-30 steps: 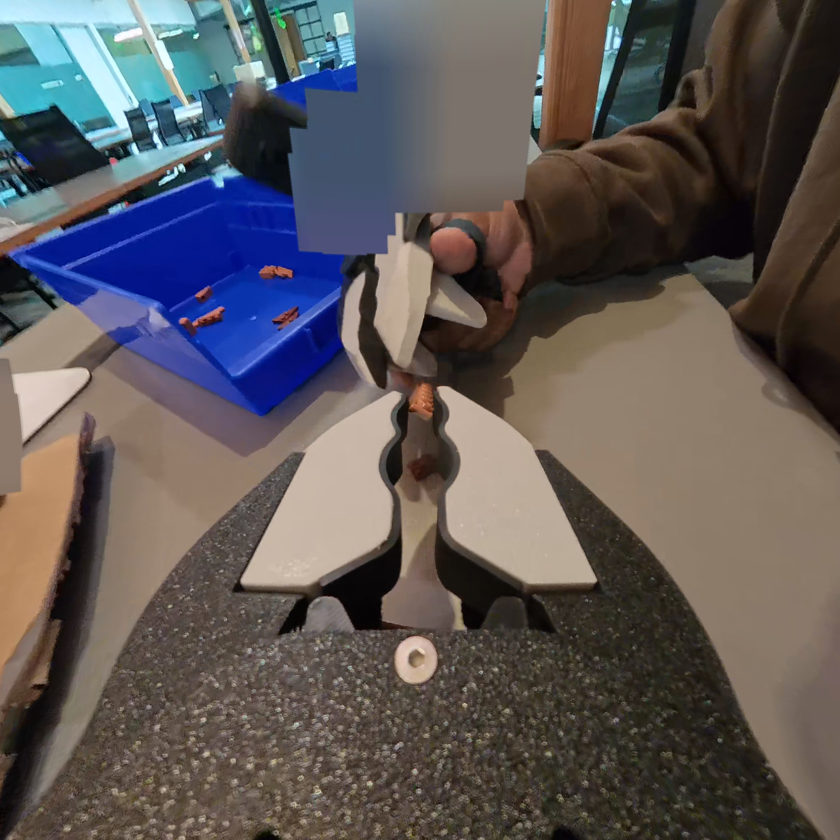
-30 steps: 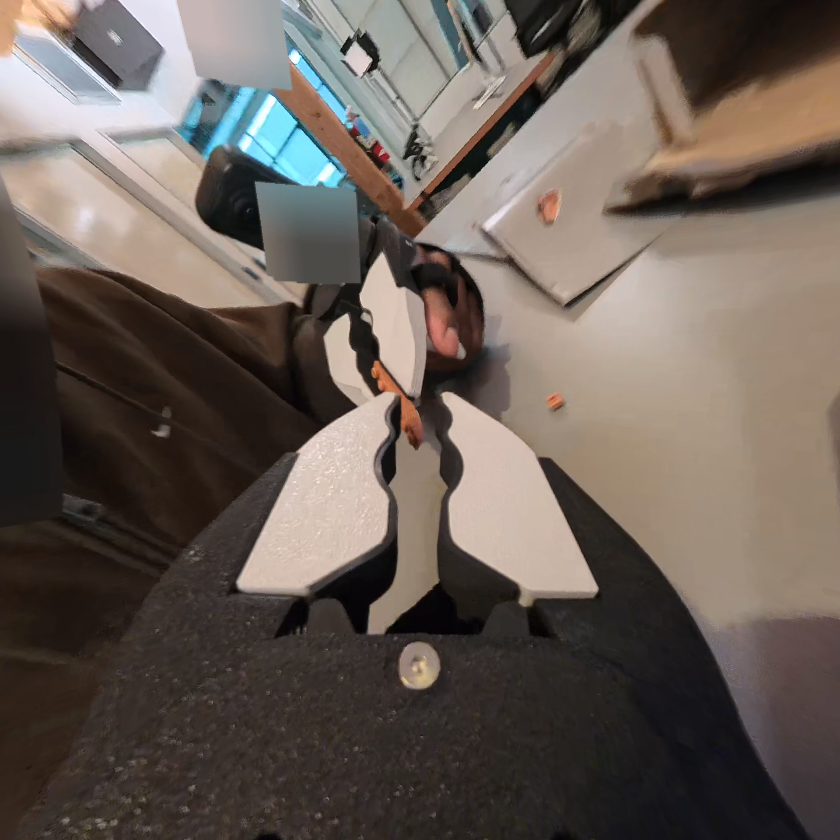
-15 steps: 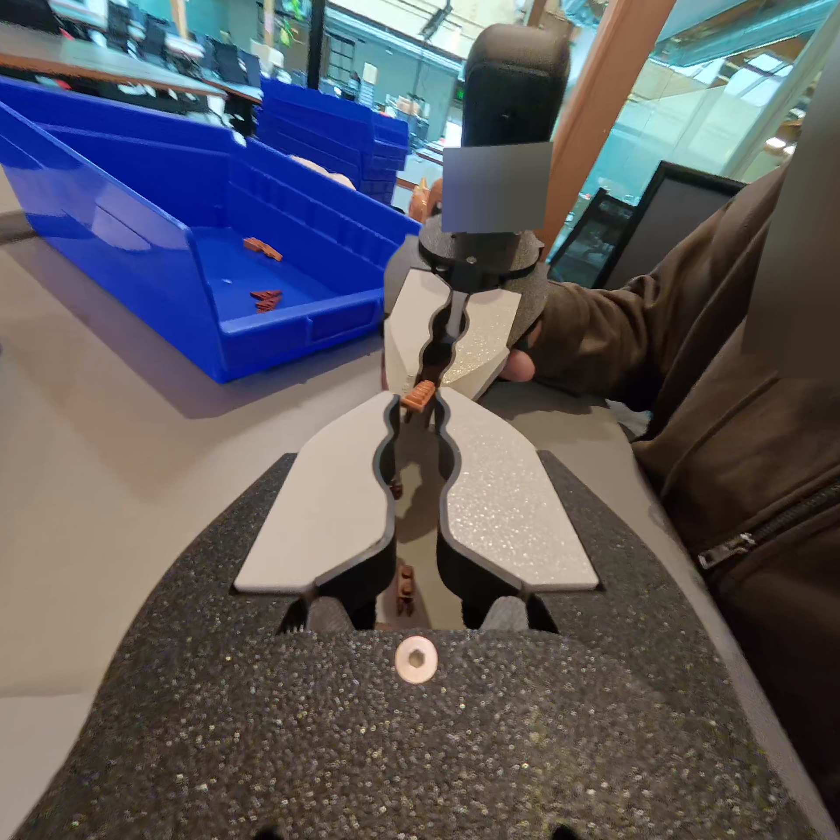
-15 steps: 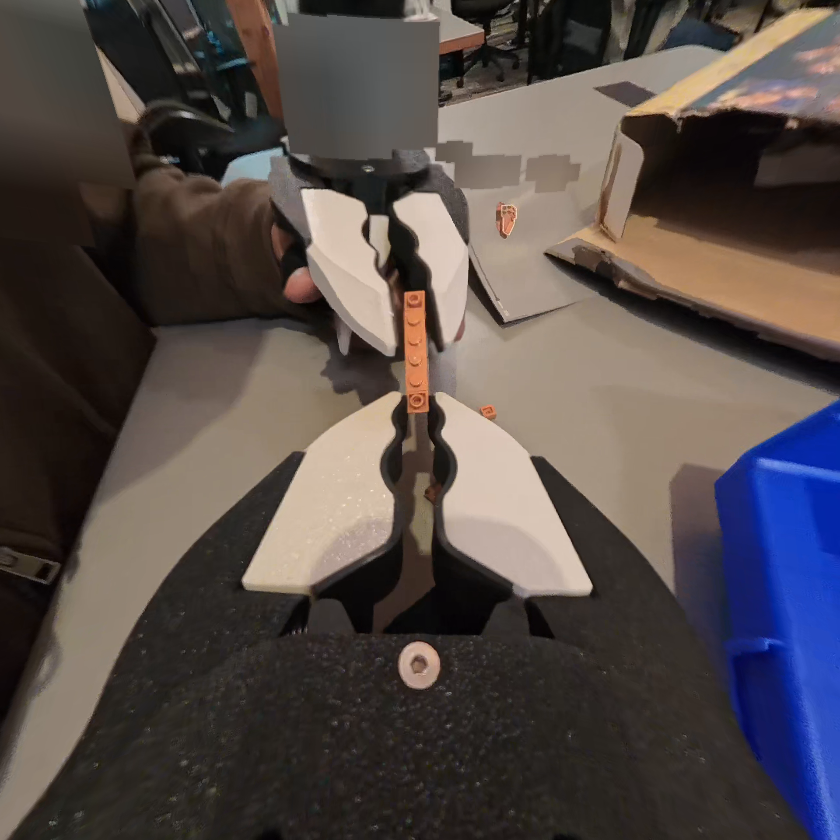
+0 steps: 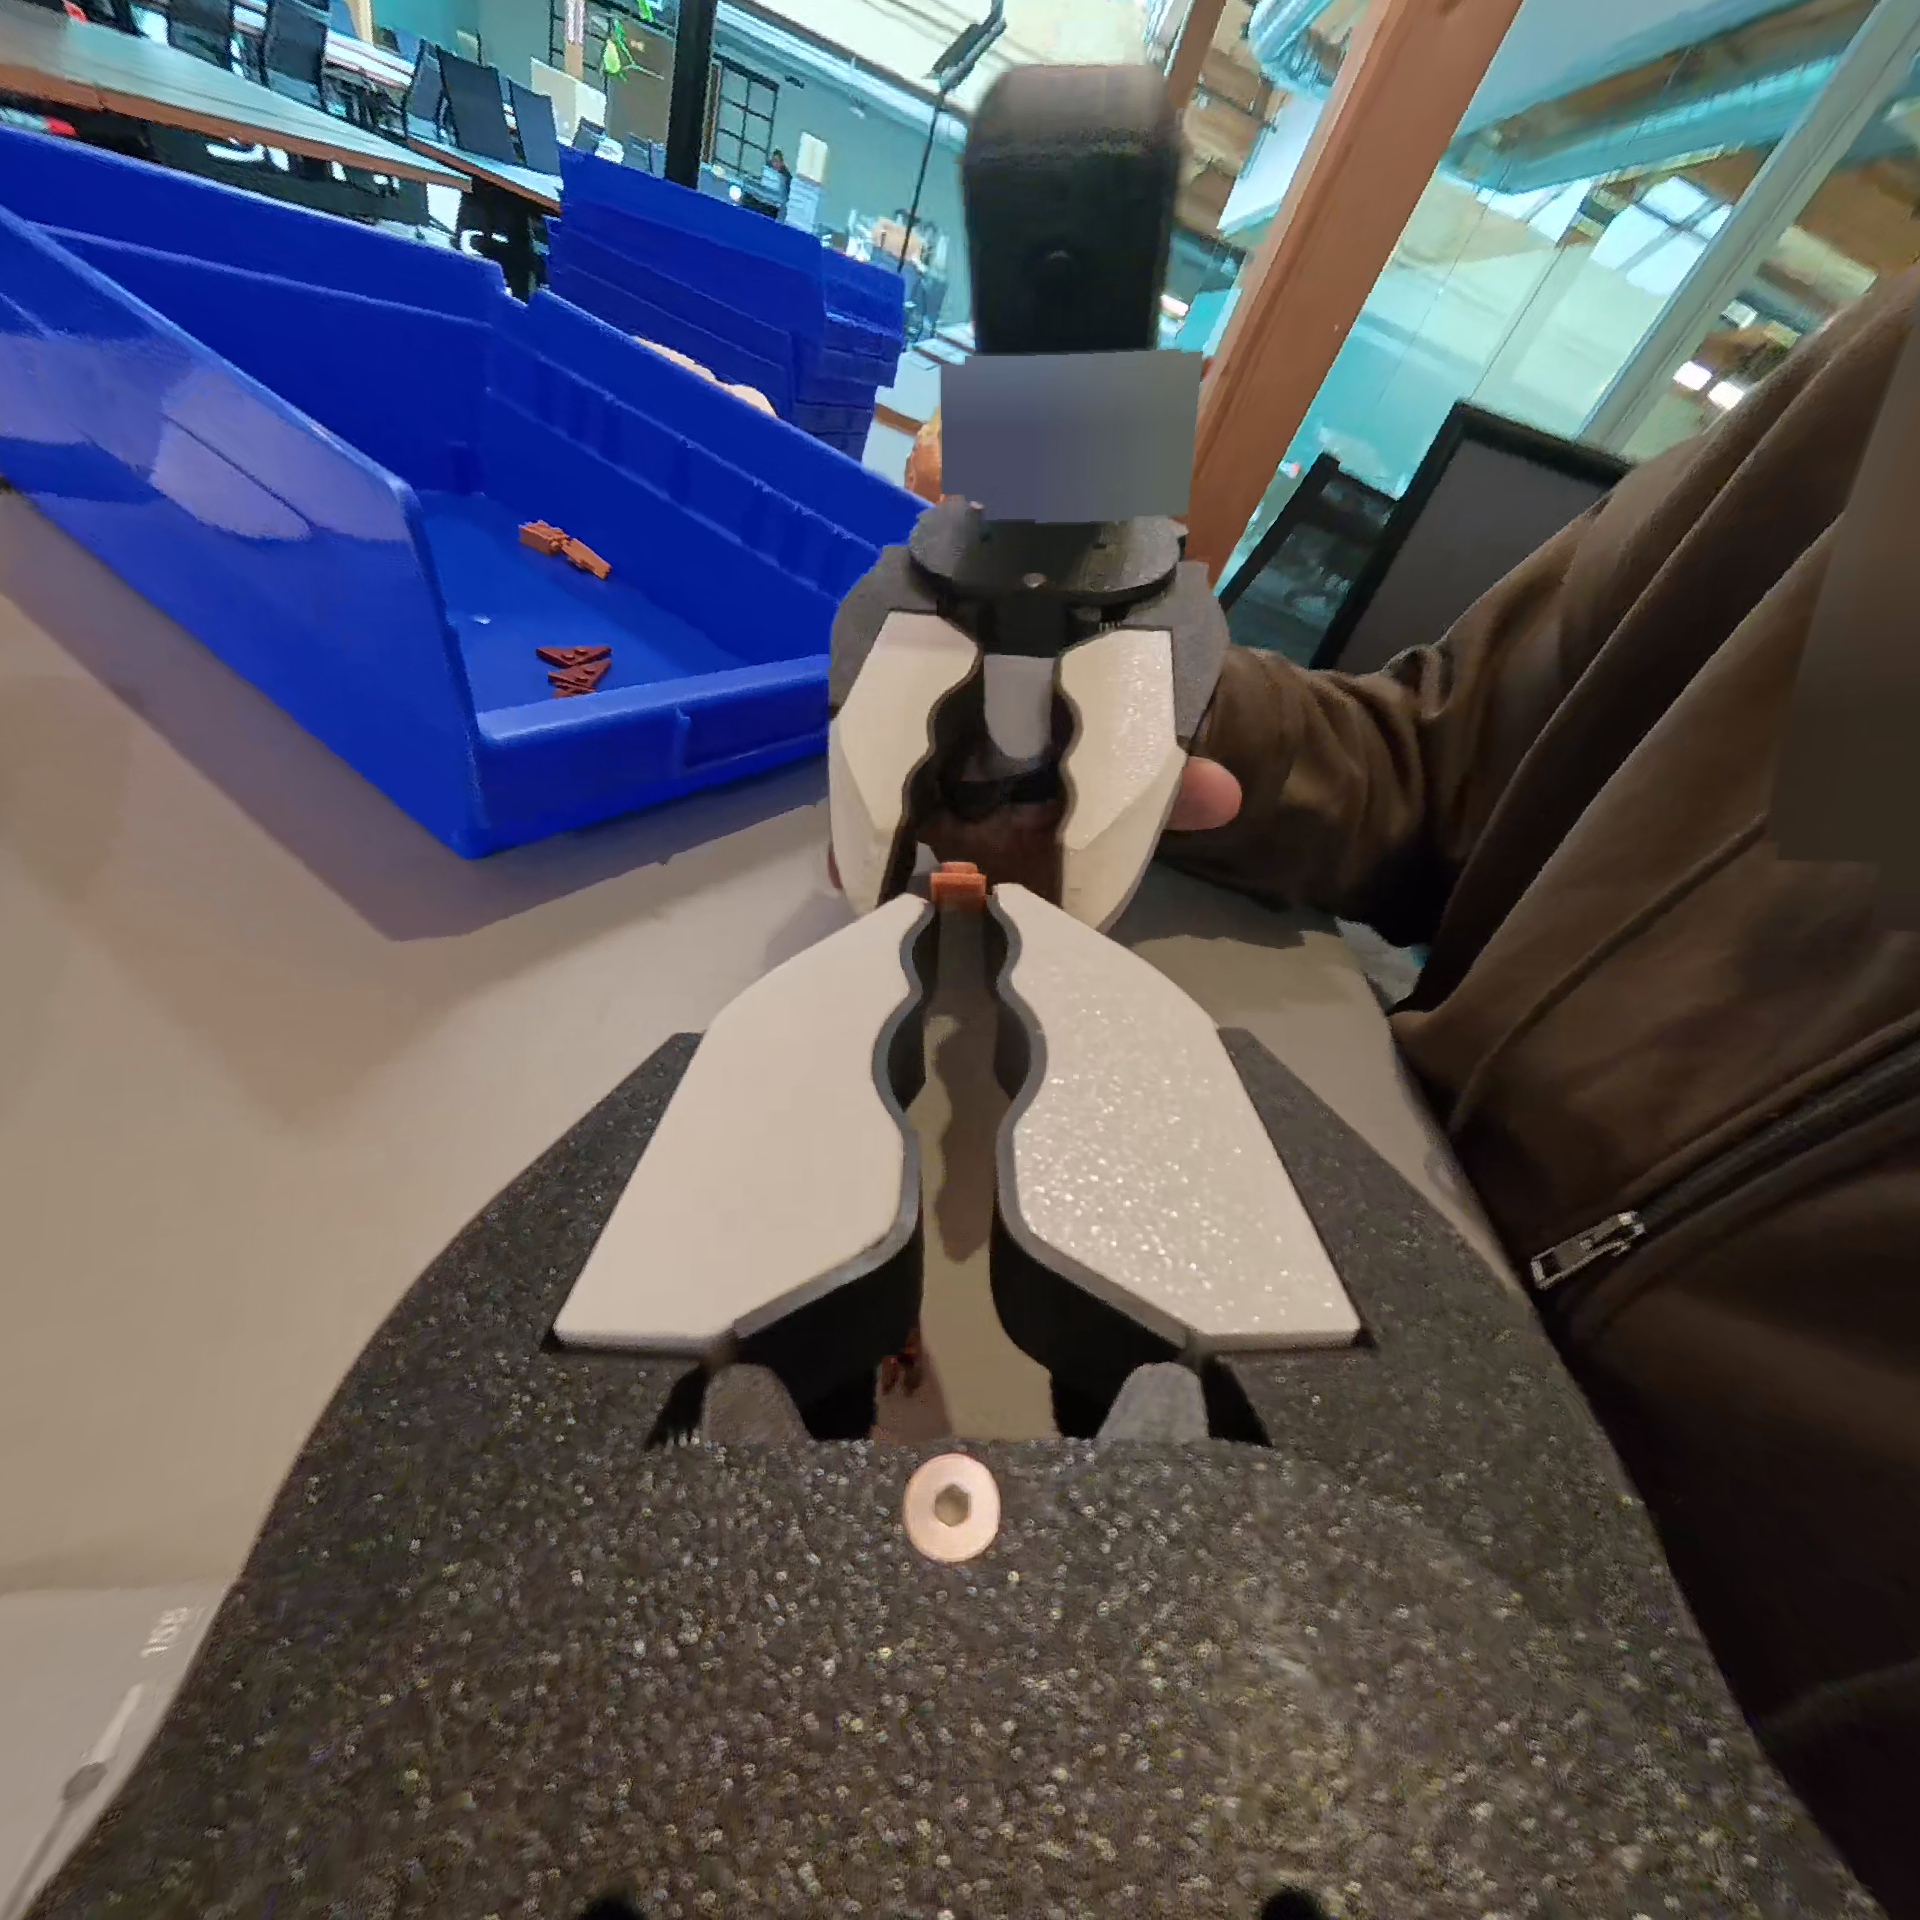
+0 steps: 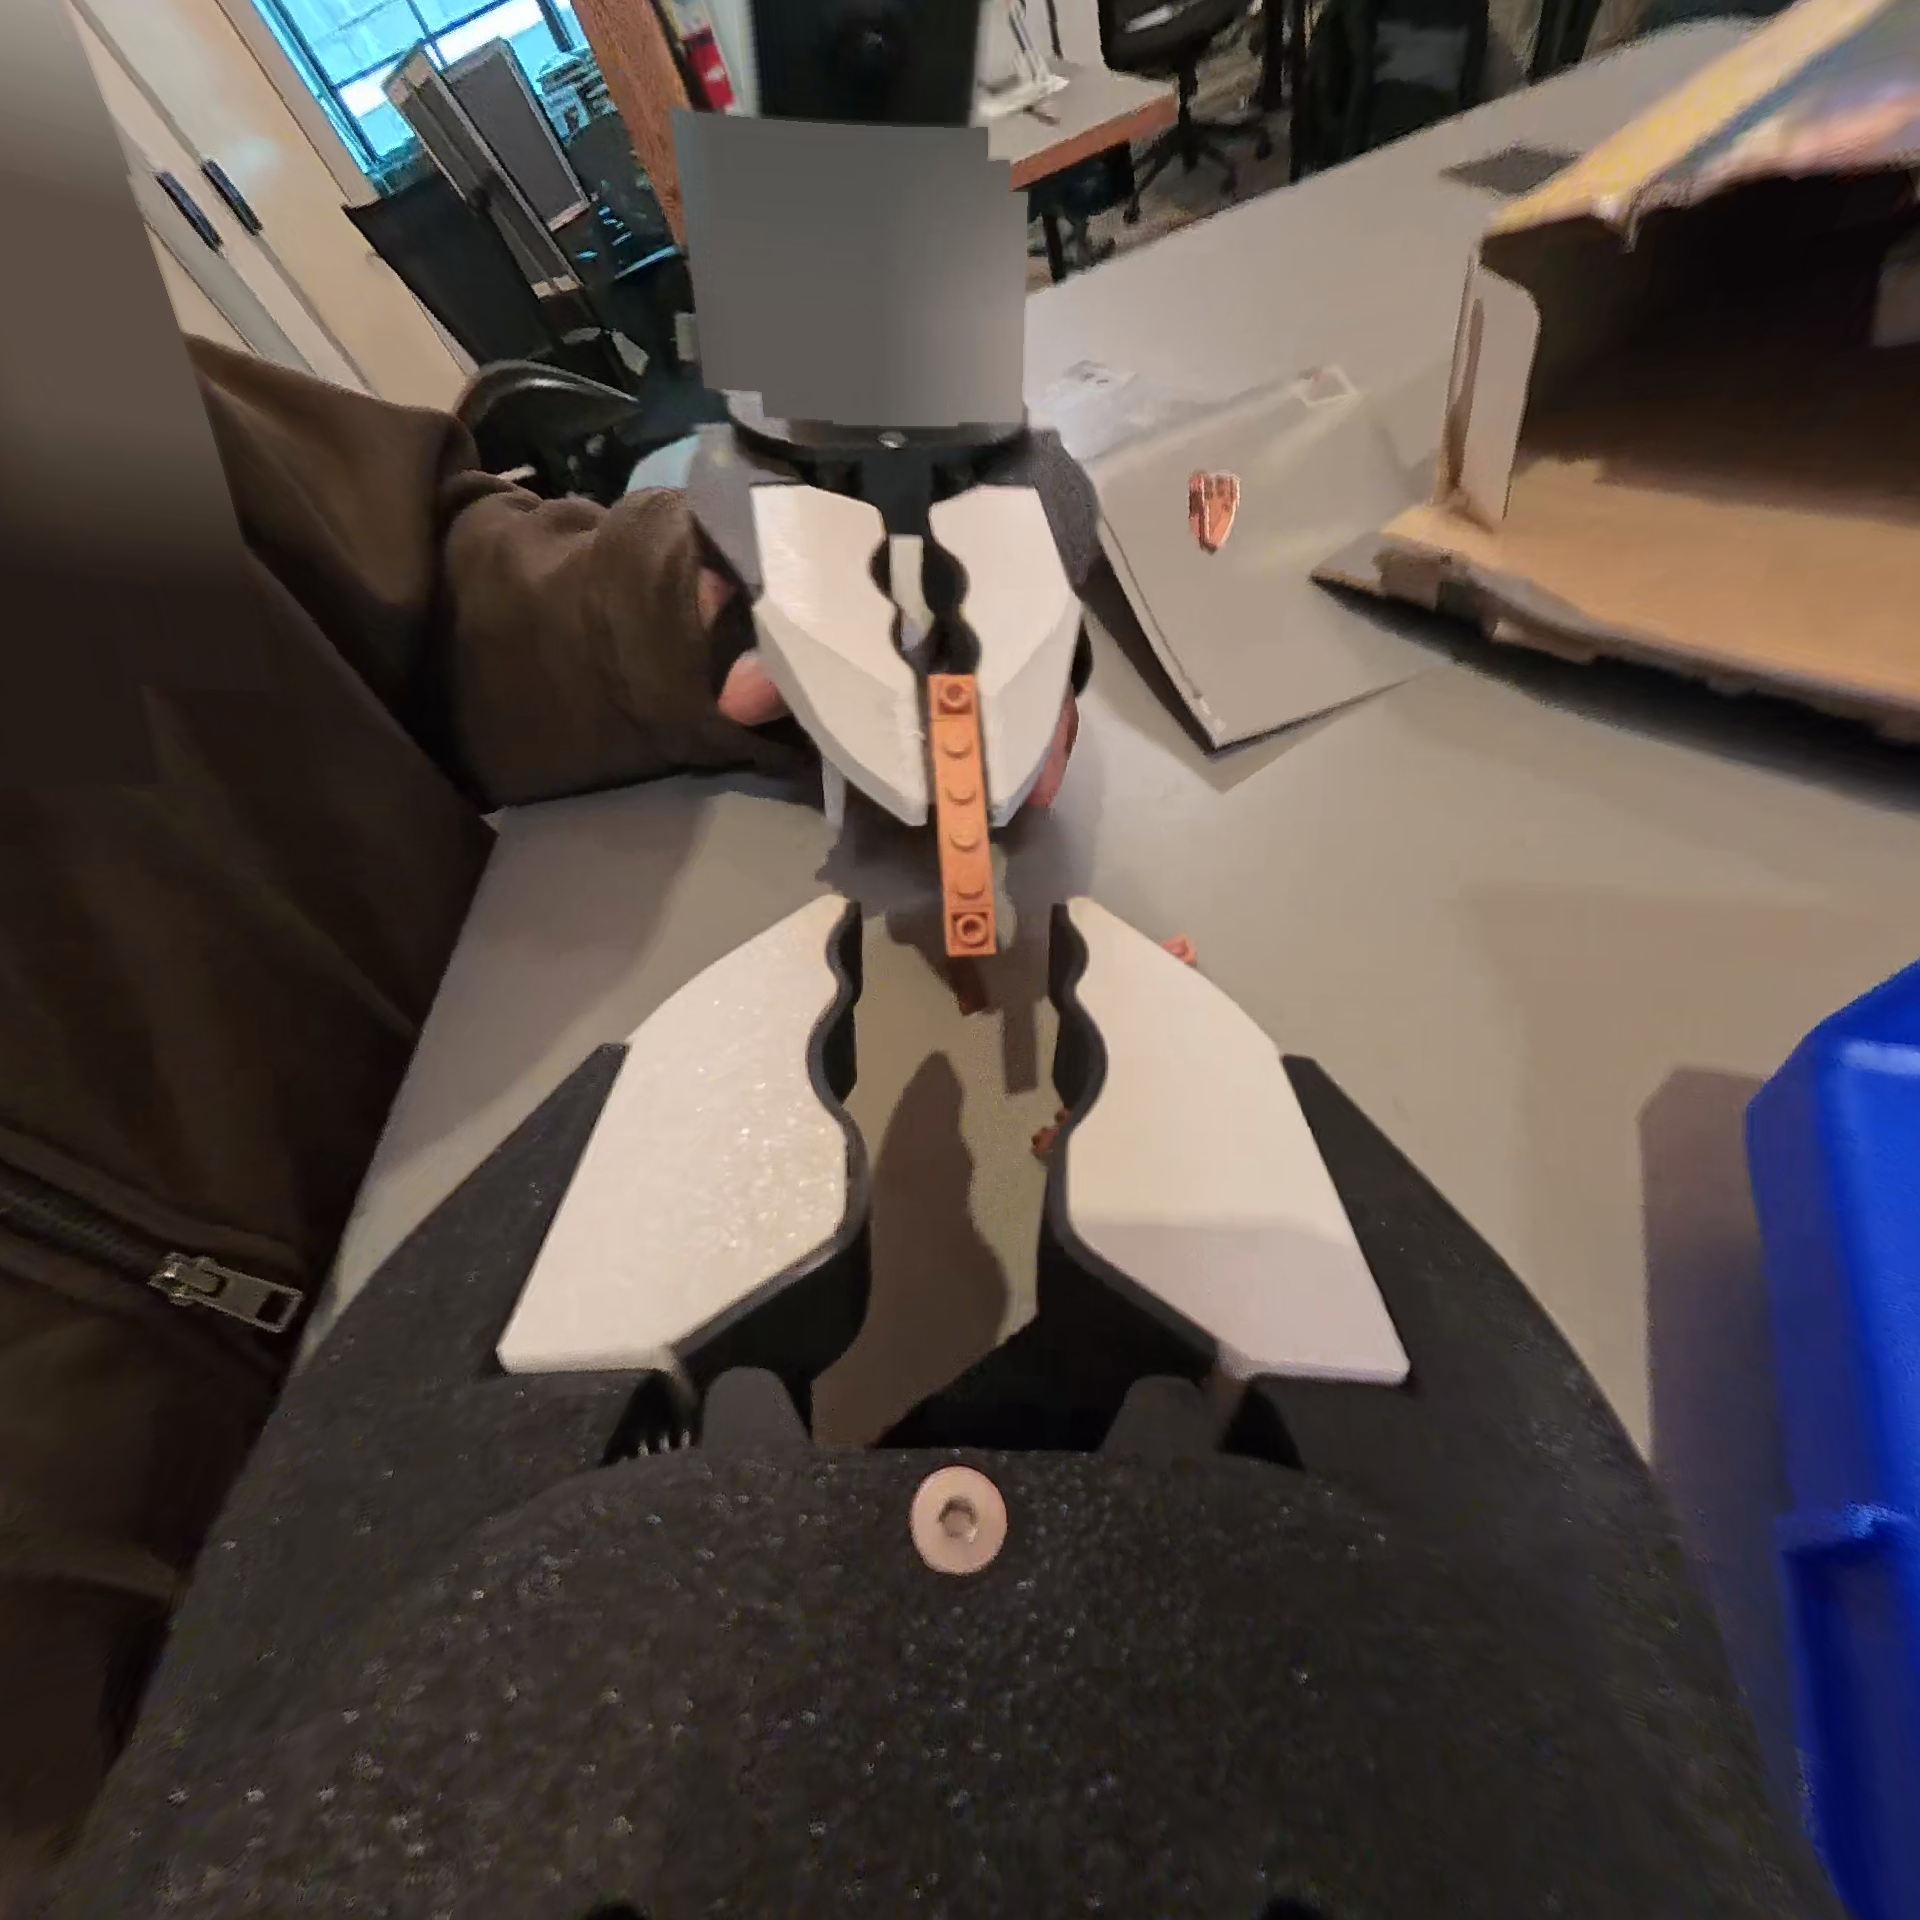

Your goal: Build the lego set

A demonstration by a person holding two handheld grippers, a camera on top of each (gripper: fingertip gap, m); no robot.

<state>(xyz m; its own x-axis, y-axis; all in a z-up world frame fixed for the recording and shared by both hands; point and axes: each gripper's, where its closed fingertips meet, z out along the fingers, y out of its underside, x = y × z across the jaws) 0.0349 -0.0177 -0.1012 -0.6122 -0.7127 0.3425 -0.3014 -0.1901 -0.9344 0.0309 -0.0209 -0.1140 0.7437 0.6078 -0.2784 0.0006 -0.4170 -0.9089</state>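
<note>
Holding three reddish-brown toy pieces (image 5: 569,608), one blue bin (image 5: 312,499) stood at the left of the grey table (image 5: 208,1039). The left gripper (image 5: 958,902) pinched one orange studded strip (image 6: 962,821) at one end. The right gripper (image 6: 958,920) faced it, jaws spread wide, touching nothing. One torn cardboard box (image 6: 1662,447) lay at the right.

right gripper (image 6: 956,920) | jaws spread, released orange plate (image 6: 961,821) | left gripper (image 5: 958,904) keeps it

Black speckled gripper (image 5: 957,902), pale grey fingers (image 5: 790,1122), brown zip jacket (image 5: 1714,935)
</note>
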